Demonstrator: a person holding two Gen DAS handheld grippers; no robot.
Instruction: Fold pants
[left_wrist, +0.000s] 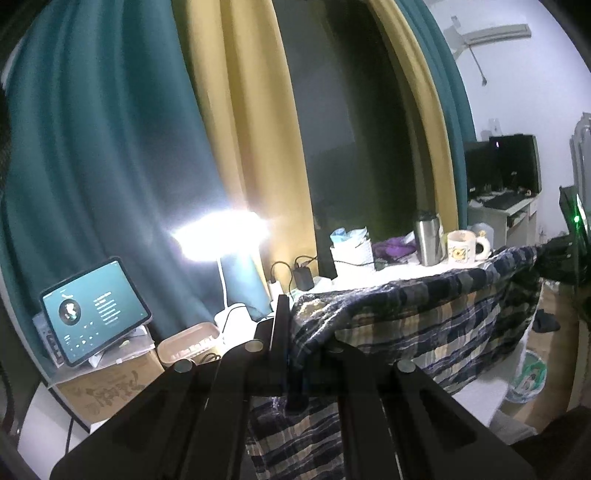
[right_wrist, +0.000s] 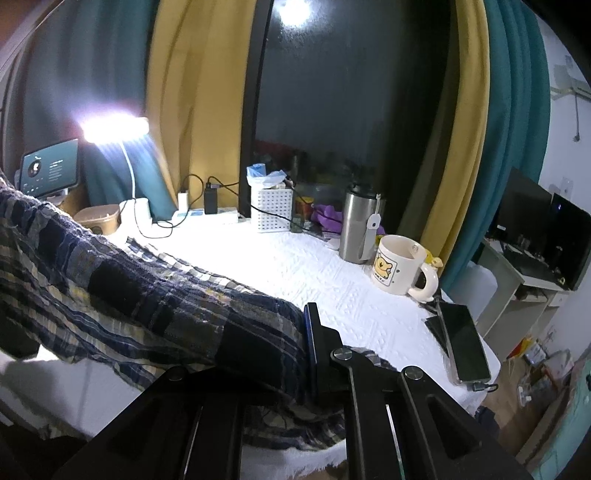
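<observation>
Holding the plaid pants (left_wrist: 424, 314) between both tools, stretched in the air over the white-covered counter (right_wrist: 314, 266); left tool (left_wrist: 286, 328) clamped narrow on one edge of the fabric, the cloth bunched against its dark finger and hanging down below it; right tool (right_wrist: 308, 332) also pinched tight on the pants, the fabric running off to the left of that view in a taut band; part of the pants lies on the counter under that band, a lower fold trailing over the near edge; pattern is navy, tan and cream check.

Back of the counter: lit desk lamp (right_wrist: 114, 125) glaring white, tablet (left_wrist: 94, 310) propped on a stand with its screen on, power strip (right_wrist: 212, 216) with a black charger plugged in, white perforated basket (right_wrist: 271, 210) holding blue plastic; steel tumbler (right_wrist: 360, 229) stands just beside a cream mug (right_wrist: 397, 264) with a cartoon print, both clear of the pants; a phone (right_wrist: 463, 339) lies flat near the counter's right edge; teal and yellow curtains (left_wrist: 240, 129) hang behind, dark window between them; a dark monitor (left_wrist: 513, 162) sits on a separate desk well off to the right; a cardboard box (left_wrist: 107, 387) sits under the tablet.
</observation>
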